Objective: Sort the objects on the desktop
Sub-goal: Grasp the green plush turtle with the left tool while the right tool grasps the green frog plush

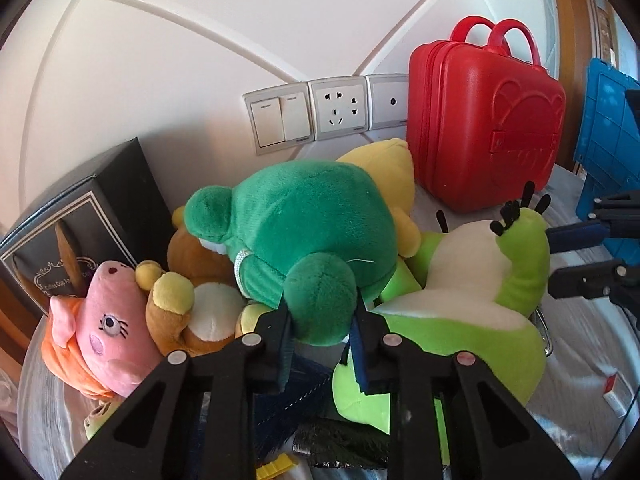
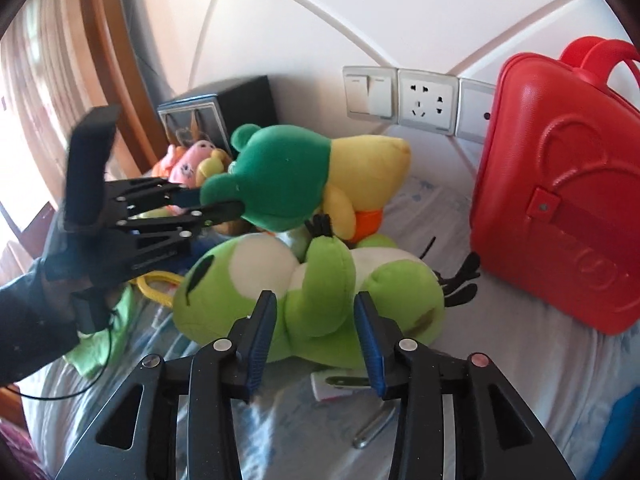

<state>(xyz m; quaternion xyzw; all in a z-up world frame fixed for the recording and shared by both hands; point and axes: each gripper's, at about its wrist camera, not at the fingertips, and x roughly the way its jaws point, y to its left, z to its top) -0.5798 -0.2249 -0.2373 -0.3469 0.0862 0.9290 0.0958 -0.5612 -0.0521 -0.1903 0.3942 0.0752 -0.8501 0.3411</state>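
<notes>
Left gripper [image 1: 322, 322] jaws clamped on a foot of the dark green plush toy [image 1: 304, 216], which sits on top of the toy pile near the wall, over a brown bear [image 1: 192, 308] and beside a pink pig [image 1: 106, 320]. Right gripper [image 2: 316, 336] jaws wide apart, nothing between them, just in front of the light green plush [image 2: 320, 288] lying on the bed sheet [image 2: 520, 360]. Red case [image 2: 560, 208] stands upright to the right, black box [image 1: 80, 216] at the left, wall socket [image 1: 340, 108] behind.
</notes>
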